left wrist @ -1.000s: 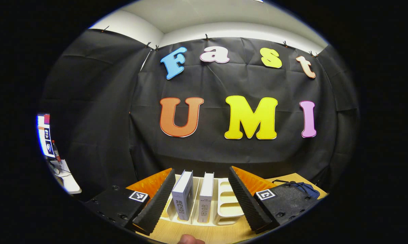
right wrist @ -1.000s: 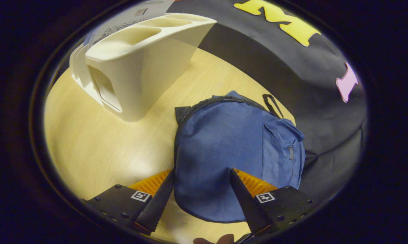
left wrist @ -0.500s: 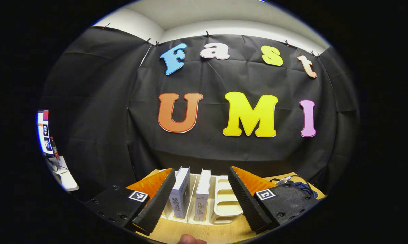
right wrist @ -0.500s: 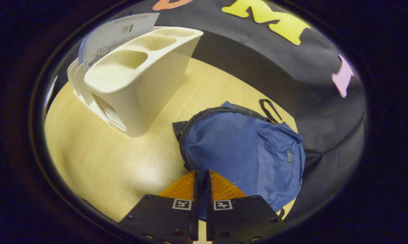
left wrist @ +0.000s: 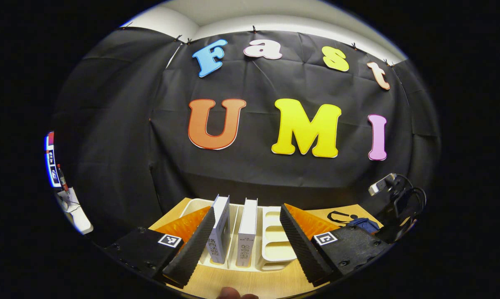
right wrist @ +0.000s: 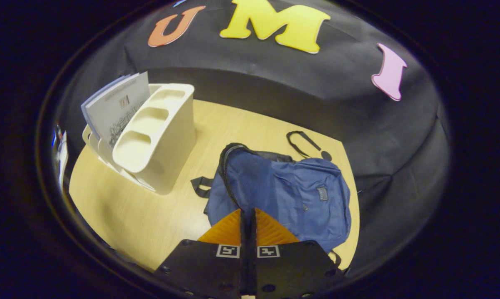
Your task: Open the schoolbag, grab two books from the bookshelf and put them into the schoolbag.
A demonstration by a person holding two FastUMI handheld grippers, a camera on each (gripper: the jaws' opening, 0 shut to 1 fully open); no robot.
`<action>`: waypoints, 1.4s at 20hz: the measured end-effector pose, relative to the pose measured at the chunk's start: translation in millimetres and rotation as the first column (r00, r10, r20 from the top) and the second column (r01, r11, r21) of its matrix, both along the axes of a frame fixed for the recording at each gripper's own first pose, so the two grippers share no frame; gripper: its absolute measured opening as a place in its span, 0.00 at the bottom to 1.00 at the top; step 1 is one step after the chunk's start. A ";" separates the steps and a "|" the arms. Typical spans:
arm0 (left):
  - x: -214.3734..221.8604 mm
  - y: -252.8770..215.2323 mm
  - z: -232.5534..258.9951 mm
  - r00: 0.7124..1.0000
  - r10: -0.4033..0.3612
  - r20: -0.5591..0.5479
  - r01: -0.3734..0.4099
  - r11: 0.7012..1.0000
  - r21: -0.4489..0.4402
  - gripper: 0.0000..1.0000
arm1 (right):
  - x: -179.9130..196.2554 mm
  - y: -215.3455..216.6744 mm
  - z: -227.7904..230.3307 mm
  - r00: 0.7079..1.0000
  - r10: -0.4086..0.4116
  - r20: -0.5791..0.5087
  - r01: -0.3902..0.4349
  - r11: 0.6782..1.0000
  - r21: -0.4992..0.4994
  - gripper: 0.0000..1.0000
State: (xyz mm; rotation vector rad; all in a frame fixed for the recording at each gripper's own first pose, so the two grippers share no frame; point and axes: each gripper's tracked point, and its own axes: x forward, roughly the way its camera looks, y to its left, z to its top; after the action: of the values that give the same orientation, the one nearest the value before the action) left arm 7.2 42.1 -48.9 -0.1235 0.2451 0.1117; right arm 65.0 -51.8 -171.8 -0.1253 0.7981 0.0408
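We see the worktop (right wrist: 121, 207) carrying the blue schoolbag (right wrist: 283, 195), which lies flat just beside the cream bookshelf (right wrist: 158, 137); a loose black strap (right wrist: 306, 145) lies behind the schoolbag. Two books (left wrist: 233, 230) stand upright in the bookshelf's slots, on the side away from the schoolbag, with empty compartments between them and it.

A second ago the right gripper (right wrist: 248, 226) stood wide open over the near edge of the schoolbag. Now its fingers are pressed together, and the view has risen, with the schoolbag farther below. We cannot tell whether a fold of cloth or a zip pull is pinched between them. If it is, we judge the opening step is under way; the schoolbag looks closed.

The left gripper (left wrist: 246, 241) hangs in front of the bookshelf, fingers spread wide and holding nothing, the books framed between them, ready for a grab.
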 end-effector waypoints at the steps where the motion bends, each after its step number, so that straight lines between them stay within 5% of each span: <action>1: 3.6 -1.1 -1.5 1.000 -0.013 -0.019 0.013 1.000 -0.001 0.99 | -0.2 -12.7 9.9 1.000 -0.017 0.017 0.017 1.000 0.008 0.00; 8: 27.8 -9.8 -23.0 0.971 -0.101 -0.215 0.090 0.994 -0.059 1.00 | -3.6 -92.3 63.0 0.988 -0.123 0.094 0.116 0.990 0.081 0.00; 13: 43.0 -16.8 -44.8 0.906 -0.171 -0.386 0.162 0.985 -0.058 0.99 | -2.5 -141.8 93.5 0.982 -0.148 0.116 0.135 0.985 0.109 0.00; 19: 64.1 -4.9 -77.2 0.794 -0.186 -0.578 0.170 0.982 -0.083 0.99 | -3.2 -175.0 94.7 0.982 -0.162 0.097 0.144 0.976 0.165 0.00; 28: 79.0 -5.0 -113.5 0.560 -0.258 -0.787 0.237 0.960 -0.147 0.99 | -5.8 -187.6 82.8 0.983 -0.168 0.073 0.148 0.962 0.229 0.00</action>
State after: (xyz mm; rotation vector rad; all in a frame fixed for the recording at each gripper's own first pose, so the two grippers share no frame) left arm 86.2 37.1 -162.4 -0.0513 1.1897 -0.1346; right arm 59.2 -239.4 -88.9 0.1492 0.7045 -0.0266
